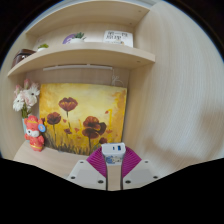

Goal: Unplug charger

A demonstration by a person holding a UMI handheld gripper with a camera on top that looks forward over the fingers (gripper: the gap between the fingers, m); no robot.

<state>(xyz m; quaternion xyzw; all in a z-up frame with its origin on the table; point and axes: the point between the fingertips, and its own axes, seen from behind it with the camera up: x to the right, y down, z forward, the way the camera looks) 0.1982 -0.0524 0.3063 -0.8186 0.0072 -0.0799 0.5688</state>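
A small white charger [112, 153] with a bluish mark on its face sits between my gripper's [112, 163] two magenta pads [97, 162]. Both pads press against its sides, so the gripper is shut on it. The charger is held in the air in front of a pale wooden wall [170, 110], and no socket or cable shows in this view. White finger bodies [88, 175] flank the pads below.
A painting of red flowers on a yellow ground [85, 117] leans on the lower shelf. Left of it stand a small orange figurine [36, 133] and white flowers [24, 98]. An upper shelf [90, 57] carries a white box [112, 38] and a small plant pot [74, 39].
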